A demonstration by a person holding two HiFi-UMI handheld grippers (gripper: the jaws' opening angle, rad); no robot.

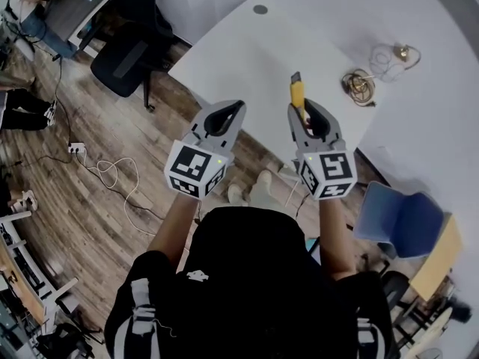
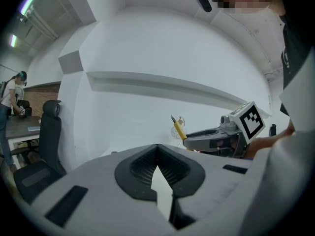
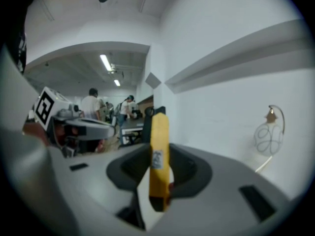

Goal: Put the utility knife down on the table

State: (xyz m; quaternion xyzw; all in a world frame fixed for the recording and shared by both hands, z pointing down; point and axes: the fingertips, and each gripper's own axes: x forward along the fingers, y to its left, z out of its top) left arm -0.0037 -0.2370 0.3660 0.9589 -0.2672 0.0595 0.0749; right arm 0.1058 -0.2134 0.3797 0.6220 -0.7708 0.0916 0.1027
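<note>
White table (image 1: 247,58), right gripper (image 1: 305,109) clamping yellow utility knife (image 3: 159,132), label (image 3: 157,159) illegible

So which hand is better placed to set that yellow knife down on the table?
Right. The right claw grips the knife, out over the table. The left claw is shut and empty, so it would probably have to take the knife over first.

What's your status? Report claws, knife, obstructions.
Left claw shut, empty. Right claw shut on utility knife, not yet on table. Cable coil lies right of knife, apart.
</note>
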